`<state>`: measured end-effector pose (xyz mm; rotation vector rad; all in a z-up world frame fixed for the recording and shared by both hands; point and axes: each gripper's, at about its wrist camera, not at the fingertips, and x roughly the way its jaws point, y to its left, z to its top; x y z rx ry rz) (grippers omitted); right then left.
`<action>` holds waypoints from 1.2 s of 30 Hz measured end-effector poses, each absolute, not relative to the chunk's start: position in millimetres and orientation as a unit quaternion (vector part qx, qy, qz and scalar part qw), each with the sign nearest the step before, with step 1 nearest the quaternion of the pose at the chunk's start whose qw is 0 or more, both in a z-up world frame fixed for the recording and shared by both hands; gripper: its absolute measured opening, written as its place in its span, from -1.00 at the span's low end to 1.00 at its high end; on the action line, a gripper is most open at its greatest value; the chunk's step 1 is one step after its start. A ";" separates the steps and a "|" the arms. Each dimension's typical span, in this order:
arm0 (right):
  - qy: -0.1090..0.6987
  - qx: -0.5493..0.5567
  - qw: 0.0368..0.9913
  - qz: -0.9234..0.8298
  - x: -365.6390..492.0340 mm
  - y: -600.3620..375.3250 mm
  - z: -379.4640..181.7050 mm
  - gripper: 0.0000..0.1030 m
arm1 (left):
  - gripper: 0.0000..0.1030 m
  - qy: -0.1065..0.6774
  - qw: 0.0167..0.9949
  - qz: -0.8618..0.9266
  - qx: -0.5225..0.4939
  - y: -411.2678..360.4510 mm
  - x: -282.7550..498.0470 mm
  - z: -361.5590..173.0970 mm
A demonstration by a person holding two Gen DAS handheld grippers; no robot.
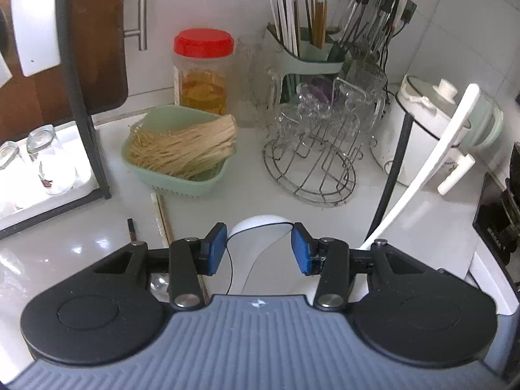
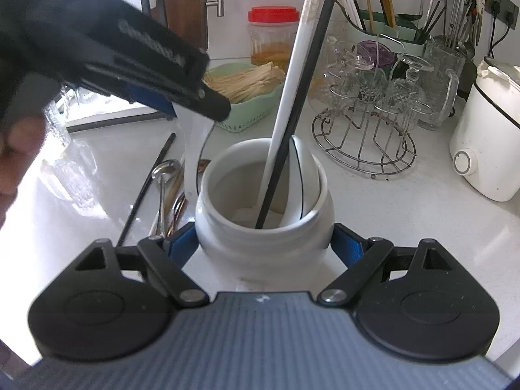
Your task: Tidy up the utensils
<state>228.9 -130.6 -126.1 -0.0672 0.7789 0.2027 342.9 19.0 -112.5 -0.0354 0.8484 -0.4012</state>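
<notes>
My left gripper (image 1: 259, 248) is shut on a white ceramic spoon (image 1: 256, 227) with a black rim, its bowl pointing away and its handle hanging down. In the right wrist view that gripper (image 2: 195, 110) hovers up left of the jar with the spoon (image 2: 191, 143) dangling. My right gripper (image 2: 263, 243) is shut on a white ceramic jar (image 2: 312, 221) standing on the counter. Inside lean a long white utensil (image 2: 292, 81), a black chopstick (image 2: 305, 91) and another white spoon (image 2: 307, 175). Metal spoons (image 2: 164, 175) and a black chopstick (image 2: 146, 188) lie left of the jar.
A green basket of dried noodles (image 1: 182, 149), a red-lidded jar (image 1: 203, 71), a wire rack of glasses (image 1: 312, 149) and a green chopstick holder (image 1: 305, 55) stand behind. A white cooker (image 2: 487, 136) sits right. Upturned glasses on a tray (image 1: 42, 159) are left.
</notes>
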 end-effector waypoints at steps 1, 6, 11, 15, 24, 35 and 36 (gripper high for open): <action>0.379 -0.033 0.920 0.099 229.0 -130.3 -126.1 0.74 | -0.04 0.406 0.893 -0.194 -0.017 20.0 341.4 -109.3; 0.378 -0.029 0.920 0.098 228.9 -131.1 -127.0 0.74 | -0.04 0.401 0.895 -0.193 -0.017 22.7 333.0 -90.4; 0.382 -0.032 0.918 0.105 227.9 -130.4 -126.2 0.74 | -0.04 0.386 0.901 -0.199 -0.017 23.8 324.6 -62.2; 0.384 -0.035 0.916 0.110 227.1 -129.6 -125.8 0.74 | -0.04 0.367 0.906 -0.209 -0.025 24.1 318.5 -36.3; 0.388 -0.039 0.912 0.124 232.4 -131.3 -125.3 0.74 | -0.04 0.336 0.908 -0.240 -0.069 21.0 308.7 10.9; 0.387 -0.038 0.913 0.123 233.2 -129.7 -125.6 0.74 | -0.04 0.350 0.889 -0.281 -0.093 6.5 305.8 14.8; 0.387 -0.037 0.913 0.122 233.1 -129.0 -125.8 0.74 | -0.04 0.354 0.887 -0.283 -0.091 4.7 305.6 11.7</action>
